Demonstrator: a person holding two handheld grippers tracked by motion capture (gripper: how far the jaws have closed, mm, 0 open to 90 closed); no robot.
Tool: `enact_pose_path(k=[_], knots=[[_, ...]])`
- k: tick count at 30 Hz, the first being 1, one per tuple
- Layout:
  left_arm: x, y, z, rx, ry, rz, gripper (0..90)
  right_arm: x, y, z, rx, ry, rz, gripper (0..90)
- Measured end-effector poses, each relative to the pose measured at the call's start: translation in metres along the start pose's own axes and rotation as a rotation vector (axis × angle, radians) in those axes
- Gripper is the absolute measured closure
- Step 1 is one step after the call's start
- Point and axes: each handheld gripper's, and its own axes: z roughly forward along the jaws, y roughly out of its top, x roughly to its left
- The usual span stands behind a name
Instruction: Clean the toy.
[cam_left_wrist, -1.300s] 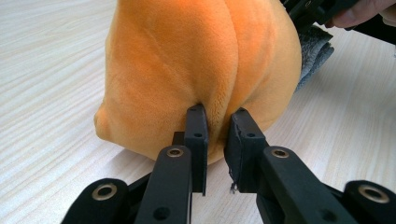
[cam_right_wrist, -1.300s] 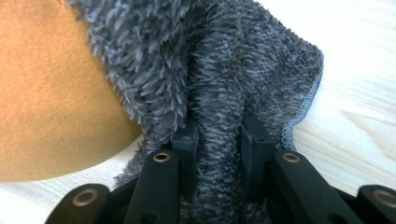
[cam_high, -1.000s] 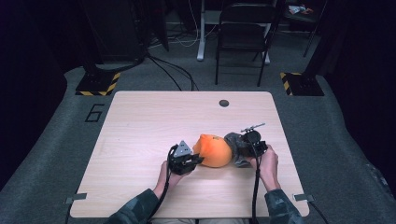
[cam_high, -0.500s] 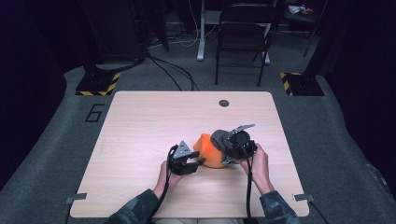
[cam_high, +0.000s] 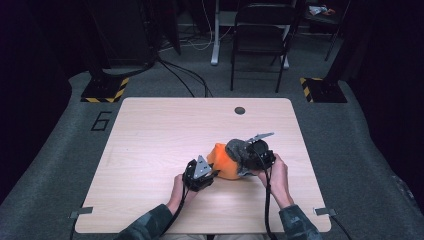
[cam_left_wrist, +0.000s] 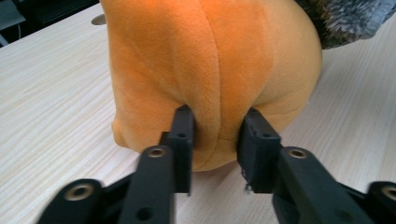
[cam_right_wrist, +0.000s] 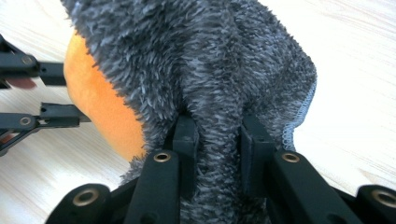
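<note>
1. An orange plush toy (cam_high: 226, 163) sits on the near right part of a pale wooden desk (cam_high: 150, 145), with a shaggy grey cloth (cam_high: 239, 149) draped over its far right side.

2. The left tool (cam_high: 214, 172), held low at the toy's near left side, has just been closing; the left gripper view shows its pads pressed into a raised seam fold of the orange plush (cam_left_wrist: 210, 70).

3. The right tool (cam_high: 246, 161) comes in from the right, and the right gripper view shows it clamped narrow on a bunched ridge of the grey cloth (cam_right_wrist: 205, 74), the toy (cam_right_wrist: 100, 112) peeking out beneath.

4. The toy looks light and soft: it dents under the pads and will likely sag, not hold its shape, so a pinch on a seam or fold seems the surest hold.

5. The cloth appears limp and fuzzy, unlikely to slip from the pads. A gathered fold near its stitched edge (cam_right_wrist: 299, 112) gives a firm purchase for peeling it away while the other tool steadies the toy.
</note>
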Motion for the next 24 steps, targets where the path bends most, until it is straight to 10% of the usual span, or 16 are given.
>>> enact_pose_path(k=[6, 11, 24], knots=[[0.007, 0.000, -0.003, -0.031, -0.041, -0.091, 76.9, 0.008, 0.008, -0.016, -0.036, -0.033, -0.017, 71.7], [0.007, 0.002, -0.004, -0.029, -0.059, -0.089, 77.0, 0.026, 0.022, -0.027, -0.074, -0.063, -0.058, 71.5], [0.008, -0.002, -0.005, -0.027, -0.056, -0.120, 76.8, 0.048, 0.025, 0.001, -0.093, -0.041, -0.091, 71.2]])
